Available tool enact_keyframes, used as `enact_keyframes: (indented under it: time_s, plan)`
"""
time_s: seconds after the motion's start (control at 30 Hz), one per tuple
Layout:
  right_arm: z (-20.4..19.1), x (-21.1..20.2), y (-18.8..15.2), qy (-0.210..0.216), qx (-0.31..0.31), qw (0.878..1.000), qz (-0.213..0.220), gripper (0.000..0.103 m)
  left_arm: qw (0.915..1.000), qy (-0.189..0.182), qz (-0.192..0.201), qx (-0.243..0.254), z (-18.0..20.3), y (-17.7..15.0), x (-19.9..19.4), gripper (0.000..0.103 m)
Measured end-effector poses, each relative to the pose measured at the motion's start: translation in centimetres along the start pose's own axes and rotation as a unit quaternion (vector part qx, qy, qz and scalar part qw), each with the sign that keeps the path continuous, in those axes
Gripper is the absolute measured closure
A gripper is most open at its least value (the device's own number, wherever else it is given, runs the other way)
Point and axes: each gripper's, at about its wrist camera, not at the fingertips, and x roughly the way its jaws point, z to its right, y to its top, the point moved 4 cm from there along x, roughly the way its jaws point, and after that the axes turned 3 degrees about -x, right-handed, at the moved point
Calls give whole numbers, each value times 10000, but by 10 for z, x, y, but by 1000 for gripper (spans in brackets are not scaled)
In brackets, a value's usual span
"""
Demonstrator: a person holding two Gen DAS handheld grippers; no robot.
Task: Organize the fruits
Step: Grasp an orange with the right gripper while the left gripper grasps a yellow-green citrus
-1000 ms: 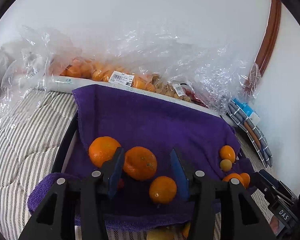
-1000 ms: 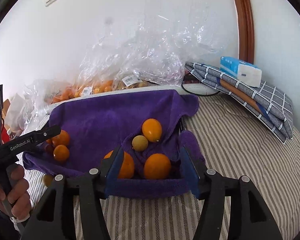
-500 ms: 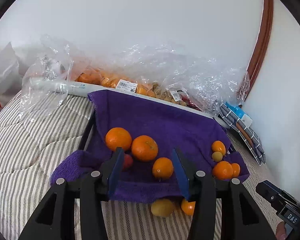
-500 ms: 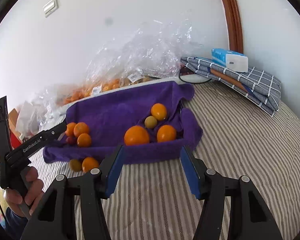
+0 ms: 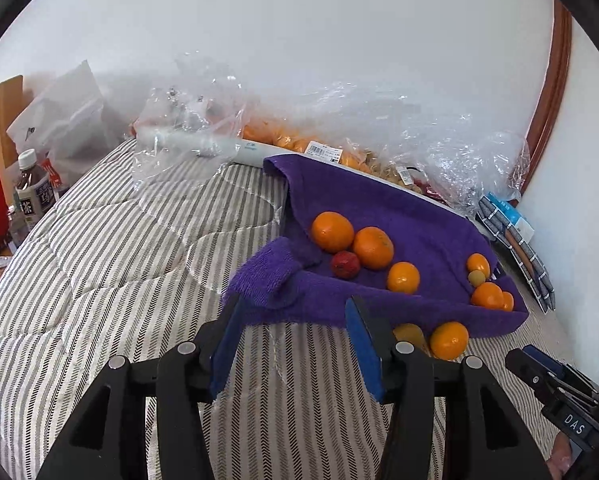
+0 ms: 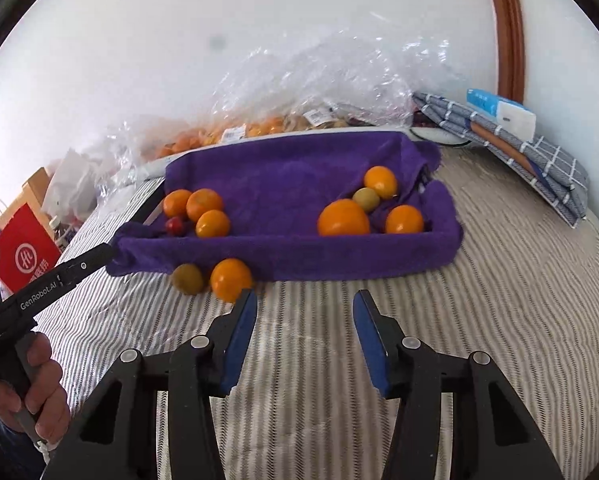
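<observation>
Striped bedding (image 6: 479, 280) fills most of what I see, with a white wall behind and crinkled plastic bags (image 6: 319, 84) of fruit along it at 12 o'clock. On the bedding sits a tray draped in a purple towel (image 6: 283, 176). Three oranges and a small red fruit (image 5: 345, 264) cluster at its left end, while four more fruits sit at its right end, among them a big orange (image 6: 343, 218) and a small greenish one (image 6: 366, 199). Two fruits lie on the bedding just outside the towel's near edge: an orange (image 6: 231, 279) and a greenish-yellow fruit (image 6: 187, 278) touching it. My left gripper (image 5: 293, 340) hangs released over the bedding, near the towel's corner. My right gripper (image 6: 304, 334) is likewise spread wide and grasps nothing, with the loose orange at its 11 o'clock.
</observation>
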Motion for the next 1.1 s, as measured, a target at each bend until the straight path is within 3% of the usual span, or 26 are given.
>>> enact_keyframes:
  time_s: [0.53, 0.57, 0.63, 0.67, 0.87, 0.97, 1.1]
  plan:
    - [-43, 49, 10, 473, -403, 9974, -351, 52, 9991, 95, -340, -245, -11, -2, 12, 53]
    - [-44, 52, 11, 499, -410, 9972, -384, 55, 9991, 93, -349, -239, -11, -2, 12, 53]
    - [-46, 59, 11, 635, -407, 9958, -527, 70, 9990, 104, -367, -217, -10, -3, 14, 53]
    - [-46, 60, 11, 681, -404, 9954, -537, 70, 9991, 85, -373, -206, -9, -3, 14, 53]
    - [-35, 41, 12, 646, -437, 9964, -327, 71, 9962, -611, -580, 200, 19, -9, 14, 53]
    - [-21, 25, 13, 549, -419, 9974, -223, 71, 9929, -797, -705, 539, 39, -16, 17, 53]
    - [2, 7, 14, 387, -348, 9986, -88, 71, 9883, -1026, -986, 553, 62, -23, 26, 53]
